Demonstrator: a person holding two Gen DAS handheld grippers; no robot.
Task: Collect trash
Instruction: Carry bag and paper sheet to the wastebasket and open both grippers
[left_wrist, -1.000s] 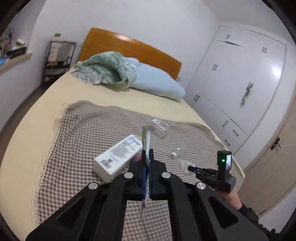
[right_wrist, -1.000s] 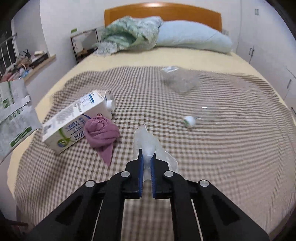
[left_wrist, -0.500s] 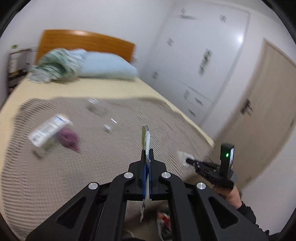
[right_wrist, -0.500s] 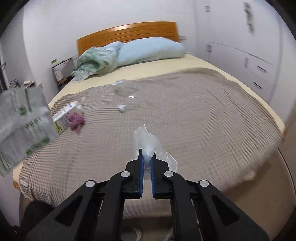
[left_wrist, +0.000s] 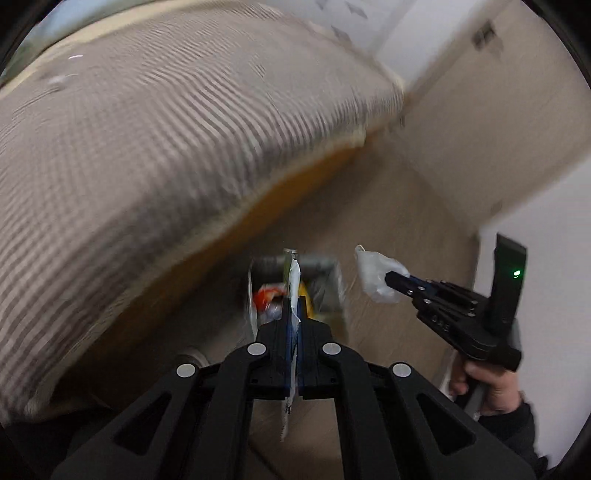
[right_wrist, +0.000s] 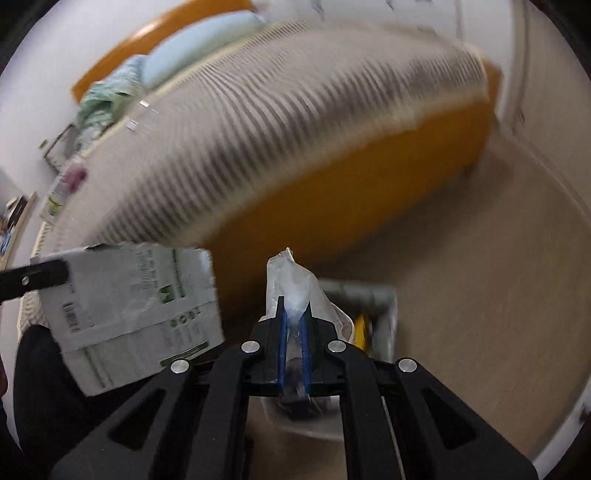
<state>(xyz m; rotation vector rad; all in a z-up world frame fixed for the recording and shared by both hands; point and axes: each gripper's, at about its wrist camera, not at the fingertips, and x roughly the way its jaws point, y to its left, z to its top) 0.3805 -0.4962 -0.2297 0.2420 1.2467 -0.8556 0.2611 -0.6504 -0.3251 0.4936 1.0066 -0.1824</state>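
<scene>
My left gripper (left_wrist: 294, 303) is shut on a flattened white-and-green paper package (left_wrist: 294, 271), seen edge-on here and broadside (right_wrist: 136, 314) in the right wrist view, where one left fingertip (right_wrist: 44, 277) pinches its corner. My right gripper (right_wrist: 294, 307) is shut on a crumpled clear plastic bag (right_wrist: 291, 275); the left wrist view shows that bag (left_wrist: 376, 275) at the right gripper's tip (left_wrist: 394, 277). Both grippers point down over a grey trash bin (left_wrist: 327, 264) on the floor, holding red and yellow rubbish. The bin (right_wrist: 386, 295) lies just beyond the right fingers.
The bed with its checked blanket (left_wrist: 147, 129) and orange frame (right_wrist: 369, 177) fills the left and top, blurred. A carton (right_wrist: 55, 195) and a purple cloth (right_wrist: 75, 175) lie on it far off. A hand (left_wrist: 491, 384) holds the right gripper. Beige floor (right_wrist: 480, 277) spreads right.
Both grippers have swung off the bed top, turned and dropped towards the floor, so the bin is now in view under them. Each still holds its piece of trash.
</scene>
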